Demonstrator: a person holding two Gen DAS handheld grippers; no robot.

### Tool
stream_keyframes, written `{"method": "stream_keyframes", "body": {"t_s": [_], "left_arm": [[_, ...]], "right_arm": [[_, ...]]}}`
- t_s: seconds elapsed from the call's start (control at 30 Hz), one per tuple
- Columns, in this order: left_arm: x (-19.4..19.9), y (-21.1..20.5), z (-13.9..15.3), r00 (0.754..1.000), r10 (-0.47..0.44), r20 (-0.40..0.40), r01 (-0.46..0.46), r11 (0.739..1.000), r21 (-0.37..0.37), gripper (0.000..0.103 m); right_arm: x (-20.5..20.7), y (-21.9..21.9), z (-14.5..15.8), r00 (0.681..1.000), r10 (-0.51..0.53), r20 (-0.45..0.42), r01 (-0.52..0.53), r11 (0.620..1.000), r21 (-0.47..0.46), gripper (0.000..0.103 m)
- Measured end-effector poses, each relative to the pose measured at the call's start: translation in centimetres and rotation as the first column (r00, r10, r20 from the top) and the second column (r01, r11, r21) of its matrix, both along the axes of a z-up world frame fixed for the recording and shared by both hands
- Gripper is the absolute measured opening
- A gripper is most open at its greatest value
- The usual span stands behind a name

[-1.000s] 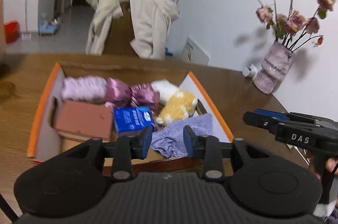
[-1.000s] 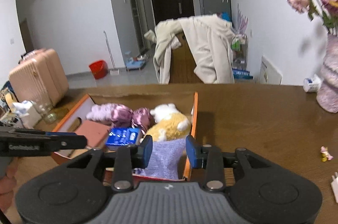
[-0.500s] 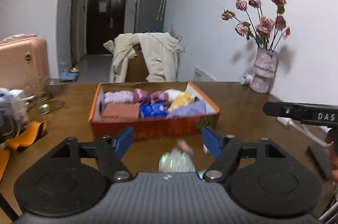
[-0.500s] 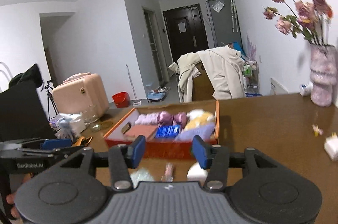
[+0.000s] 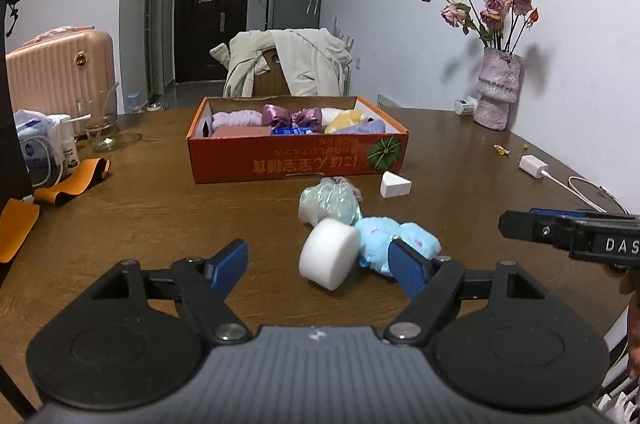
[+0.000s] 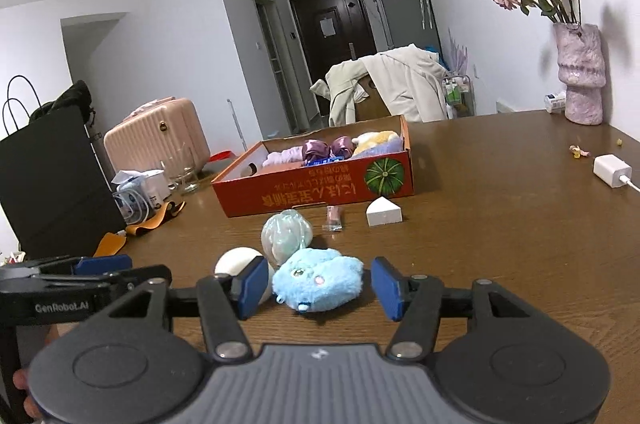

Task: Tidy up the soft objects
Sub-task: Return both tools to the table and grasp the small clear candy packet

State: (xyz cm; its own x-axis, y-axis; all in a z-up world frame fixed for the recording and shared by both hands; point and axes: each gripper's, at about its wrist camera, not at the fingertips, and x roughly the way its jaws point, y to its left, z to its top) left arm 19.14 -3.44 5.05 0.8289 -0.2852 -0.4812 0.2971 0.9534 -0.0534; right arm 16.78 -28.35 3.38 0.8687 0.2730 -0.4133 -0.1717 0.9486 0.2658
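Right wrist view: right tool spread wide around blue plush on tabletop. Left tool wide, white sponge between fingers, near orange box.

The blue plush toy lies partly behind the left hand-held gripper, its near side covered by the right fingertip and the white sponge; the printing on the orange box ahead is upside down and unreadable; the small pink packet beyond the right hand-held gripper is too blurred to identify; the charger cable runs off the frame's edge.
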Motion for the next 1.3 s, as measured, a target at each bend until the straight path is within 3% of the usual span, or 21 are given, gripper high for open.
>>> {"method": "stream_keyframes", "body": {"t_s": [0.43, 0.53, 0.63, 0.7, 0.8, 0.87, 0.97, 1.2, 1.27, 1.3], "left_arm": [[6.2, -2.3, -0.8, 0.998, -0.035, -0.051, 0.034, 0.999, -0.015, 0.079], [8.8, -3.3, -0.3, 0.996, -0.078, -0.051, 0.077, 0.997, -0.021, 0.079], [12.5, -4.6, 0.8, 0.987, -0.157, -0.043, 0.156, 0.987, -0.029, 0.072], [15.8, -6.0, 1.1, 0.977, -0.186, -0.107, 0.187, 0.982, -0.005, 0.052], [20.3, -8.5, 0.4, 0.945, -0.254, -0.205, 0.263, 0.965, 0.016, 0.048], [22.6, -9.9, -0.9, 0.934, -0.235, -0.268, 0.26, 0.964, 0.062, 0.041], [25.1, -10.9, -2.9, 0.923, -0.211, -0.322, 0.251, 0.964, 0.089, 0.041], [27.5, -10.2, -5.2, 0.902, -0.178, -0.394, 0.214, 0.976, 0.049, 0.043], [27.5, -10.2, -5.5, 0.895, -0.188, -0.404, 0.225, 0.973, 0.045, 0.041], [27.6, -10.3, -5.6, 0.892, -0.196, -0.407, 0.234, 0.971, 0.044, 0.033]], "right_arm": [[5.3, -0.8, -1.2, 0.998, -0.031, -0.052, 0.031, 1.0, -0.002, 0.057], [7.7, -1.2, -1.6, 0.997, -0.04, -0.07, 0.039, 0.999, -0.012, 0.056], [10.6, -1.4, -1.9, 0.996, -0.039, -0.083, 0.036, 0.999, -0.038, 0.056], [12.6, -1.3, -2.0, 0.995, -0.037, -0.089, 0.031, 0.997, -0.066, 0.056], [15.7, -1.0, -2.5, 0.995, -0.025, -0.094, 0.015, 0.994, -0.111, 0.056], [18.0, -0.8, -3.0, 0.994, -0.03, -0.108, 0.015, 0.99, -0.139, 0.055], [20.7, -0.2, -4.0, 0.992, -0.027, -0.123, 0.002, 0.98, -0.199, 0.055], [23.8, 0.0, -6.2, 0.984, 0.014, -0.176, -0.05, 0.978, -0.201, 0.055], [24.1, 0.0, -6.6, 0.982, 0.015, -0.186, -0.052, 0.979, -0.197, 0.047], [24.2, 0.0, -6.7, 0.981, 0.016, -0.191, -0.054, 0.979, -0.194, 0.042]]}}
